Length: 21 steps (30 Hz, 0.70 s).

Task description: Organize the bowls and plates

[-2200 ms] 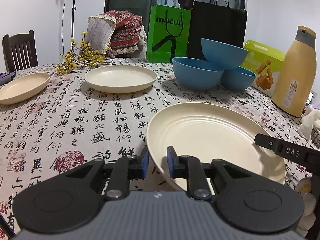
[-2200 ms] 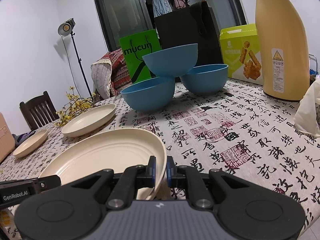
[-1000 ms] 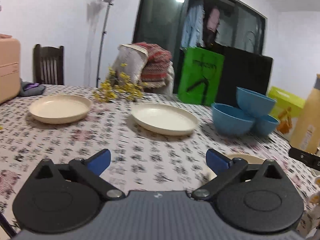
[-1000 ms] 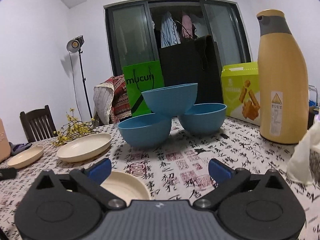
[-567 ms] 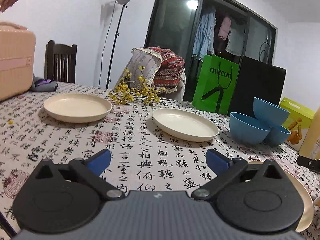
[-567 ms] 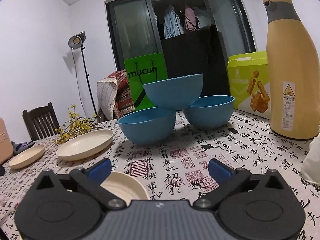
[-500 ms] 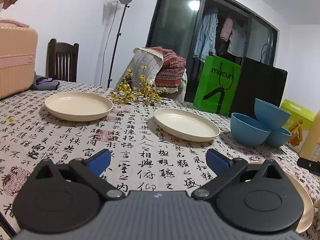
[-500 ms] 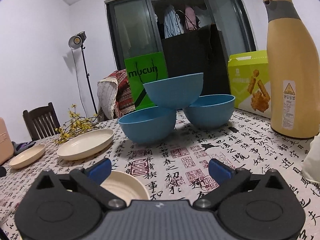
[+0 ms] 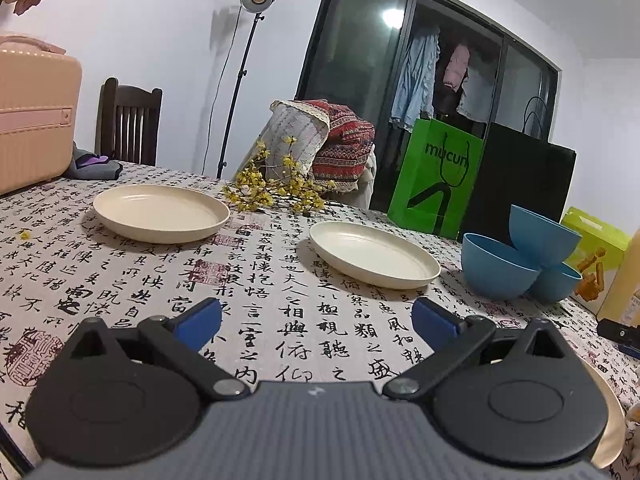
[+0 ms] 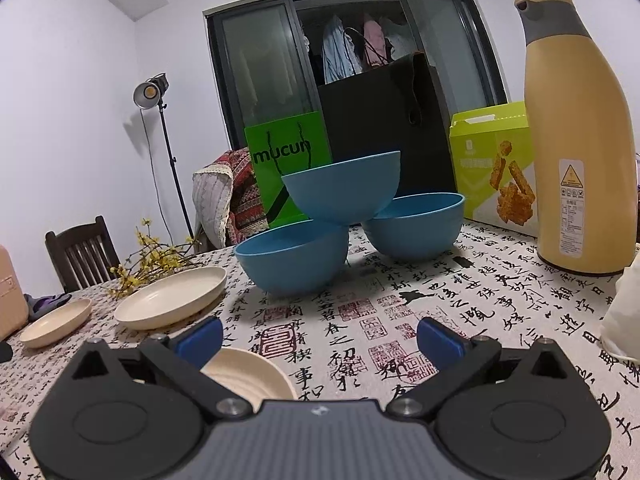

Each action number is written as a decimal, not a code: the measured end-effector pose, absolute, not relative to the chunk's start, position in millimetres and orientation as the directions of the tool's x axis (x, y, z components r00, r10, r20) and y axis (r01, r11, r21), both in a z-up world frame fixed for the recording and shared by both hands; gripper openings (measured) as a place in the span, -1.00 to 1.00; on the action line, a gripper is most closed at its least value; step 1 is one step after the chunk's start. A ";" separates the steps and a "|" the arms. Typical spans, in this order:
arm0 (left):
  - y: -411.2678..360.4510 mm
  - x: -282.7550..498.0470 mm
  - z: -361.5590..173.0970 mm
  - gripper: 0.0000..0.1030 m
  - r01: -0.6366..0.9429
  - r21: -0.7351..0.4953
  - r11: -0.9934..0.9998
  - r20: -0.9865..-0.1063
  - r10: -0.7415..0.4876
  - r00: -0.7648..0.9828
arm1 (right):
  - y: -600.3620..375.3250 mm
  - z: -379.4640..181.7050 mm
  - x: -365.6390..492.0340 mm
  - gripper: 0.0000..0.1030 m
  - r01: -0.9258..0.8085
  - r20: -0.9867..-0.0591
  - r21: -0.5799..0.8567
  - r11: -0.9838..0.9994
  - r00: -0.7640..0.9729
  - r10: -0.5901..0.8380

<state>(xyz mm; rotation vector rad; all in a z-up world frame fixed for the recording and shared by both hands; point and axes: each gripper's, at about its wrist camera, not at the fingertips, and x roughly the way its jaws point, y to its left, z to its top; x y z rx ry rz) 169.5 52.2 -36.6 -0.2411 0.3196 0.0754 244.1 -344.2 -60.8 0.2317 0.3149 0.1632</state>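
Left wrist view: left gripper point(image 9: 316, 318) hangs above the calligraphy tablecloth point(image 9: 280, 280) with its blue-tipped fingers point(image 9: 198, 318) spread wide and nothing between them. Ahead of the left finger lies a cream plate point(image 9: 160, 212); ahead of the right finger lies a second cream plate point(image 9: 374, 254). Further right of that finger stand three blue bowls point(image 9: 516, 264), one tilted on top of the other two. A third cream plate point(image 9: 608, 416) peeks out behind the gripper body, at the right edge. Yellow flowers point(image 9: 276, 192) lie beyond the plates, a green bag point(image 9: 436, 184) behind them.

Right wrist view: right gripper point(image 10: 320, 338) is likewise splayed and empty. Just behind its left finger point(image 10: 200, 336) sits the near cream plate point(image 10: 252, 374), partly hidden by the gripper body. Straight ahead between the fingers stand the blue bowls point(image 10: 340, 216), the top one resting tilted on the two below. Left of the fingers lie the other two cream plates point(image 10: 172, 298), well apart from the bowls. A yellow flask point(image 10: 580, 140) stands far right.
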 end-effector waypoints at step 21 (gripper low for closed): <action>50.4 168.5 -37.7 1.00 -0.128 -0.211 0.969 -0.323 0.055 0.945 | -347.1 -60.9 239.6 1.00 -0.079 -0.271 0.266 0.961 0.950 0.153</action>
